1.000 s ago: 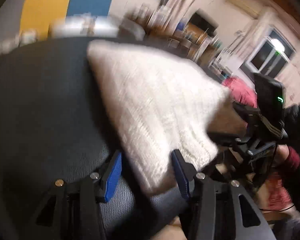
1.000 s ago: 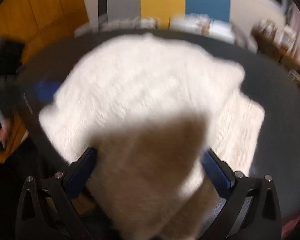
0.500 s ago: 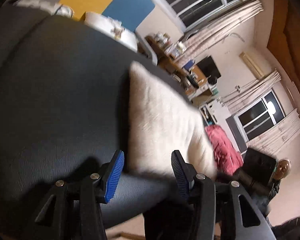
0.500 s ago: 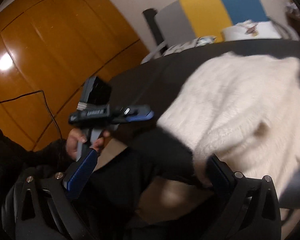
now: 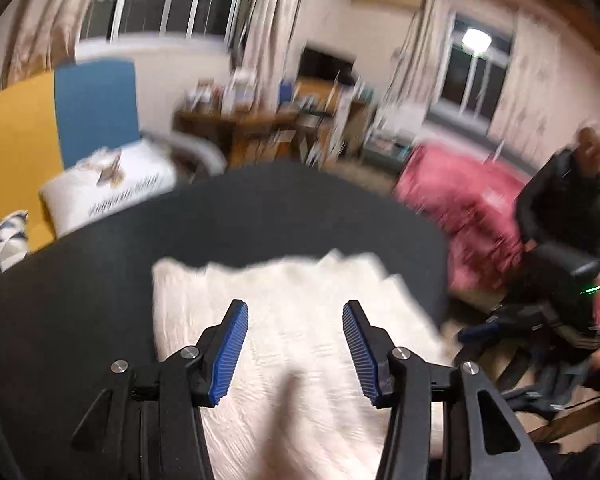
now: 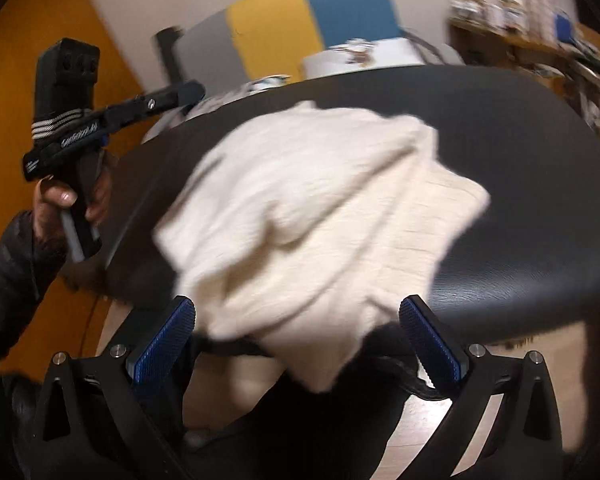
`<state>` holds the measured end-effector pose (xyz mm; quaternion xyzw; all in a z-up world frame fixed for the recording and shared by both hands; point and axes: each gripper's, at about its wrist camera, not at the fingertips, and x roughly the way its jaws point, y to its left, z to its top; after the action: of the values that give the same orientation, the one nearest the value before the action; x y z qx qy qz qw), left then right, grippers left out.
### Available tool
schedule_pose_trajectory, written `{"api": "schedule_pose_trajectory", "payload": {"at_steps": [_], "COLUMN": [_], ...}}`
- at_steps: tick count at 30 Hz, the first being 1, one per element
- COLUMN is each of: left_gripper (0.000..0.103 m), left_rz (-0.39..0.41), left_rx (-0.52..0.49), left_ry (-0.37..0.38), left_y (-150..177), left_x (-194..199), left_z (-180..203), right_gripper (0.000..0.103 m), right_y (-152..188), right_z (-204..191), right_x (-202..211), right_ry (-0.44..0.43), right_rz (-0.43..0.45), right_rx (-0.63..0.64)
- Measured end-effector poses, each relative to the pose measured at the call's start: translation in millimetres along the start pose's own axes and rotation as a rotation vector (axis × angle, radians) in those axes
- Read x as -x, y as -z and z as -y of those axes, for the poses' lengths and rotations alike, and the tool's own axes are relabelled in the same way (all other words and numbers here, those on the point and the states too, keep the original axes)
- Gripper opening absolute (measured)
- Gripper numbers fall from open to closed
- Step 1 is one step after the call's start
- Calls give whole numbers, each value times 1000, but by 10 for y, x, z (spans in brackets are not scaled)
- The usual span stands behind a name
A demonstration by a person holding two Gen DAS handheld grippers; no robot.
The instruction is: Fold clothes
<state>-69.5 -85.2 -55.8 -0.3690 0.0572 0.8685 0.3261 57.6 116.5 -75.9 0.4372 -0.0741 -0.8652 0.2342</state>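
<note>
A white knit sweater (image 6: 316, 208) lies bunched on the round black table (image 6: 520, 184), with one end hanging over the near edge. My right gripper (image 6: 298, 308) stands open just off that edge, the drooping end between its fingers but not touched. From the left wrist view, the sweater (image 5: 284, 280) spreads below my left gripper (image 5: 295, 311), which is open and hovers over it. A hand holds the left gripper (image 6: 180, 94) up at the table's left side, apart from the cloth. The right gripper (image 5: 500, 324) shows dimly past the table's right edge.
A yellow and blue panel (image 6: 312, 16) and a white cushion (image 5: 112, 184) stand behind the table. A red cover (image 5: 460, 196) and a person in black (image 5: 560, 200) are to the right. Cluttered shelves (image 5: 284, 120) line the back; an orange wooden wall (image 6: 4, 92) lies left.
Both grippers have drawn back from the sweater, which has dropped onto the table. The left gripper has swung round and risen above it; the right has backed off the near edge.
</note>
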Motion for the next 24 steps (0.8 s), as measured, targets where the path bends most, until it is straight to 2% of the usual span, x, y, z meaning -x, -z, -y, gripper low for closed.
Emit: {"api": "schedule_pose_trajectory", "payload": {"at_steps": [1, 2, 5, 7, 10, 14, 16, 19, 24], "left_gripper": [50, 50, 50, 50, 50, 49, 49, 49, 50], "left_rz": [-67, -97, -92, -68, -33, 14, 38, 63, 6], "left_rx": [5, 19, 77, 96, 124, 161, 180, 114, 105], "left_ry": [-25, -33, -27, -34, -45, -60, -67, -46, -21], "left_y": [78, 151, 316, 311, 304, 294, 290, 203, 49], "left_x": [-123, -180, -169, -98, 10, 152, 224, 218, -89], "left_z": [-19, -40, -98, -102, -108, -116, -120, -3, 109], "right_gripper": [103, 103, 103, 103, 103, 103, 103, 103, 103], "right_y": [-31, -73, -246, -371, -673, -875, -812, -641, -424], "right_z": [17, 11, 1, 73, 314, 475, 439, 348, 154], "right_x": [-46, -107, -412, -681, -869, -713, -460, -176, -184], "right_ry": [-15, -56, -155, -170, -211, -298, -394, -507, -576], "right_rz": [8, 18, -10, -51, -24, -26, -28, -55, -144], "right_rx": [1, 24, 87, 115, 64, 39, 120, 246, 347]}}
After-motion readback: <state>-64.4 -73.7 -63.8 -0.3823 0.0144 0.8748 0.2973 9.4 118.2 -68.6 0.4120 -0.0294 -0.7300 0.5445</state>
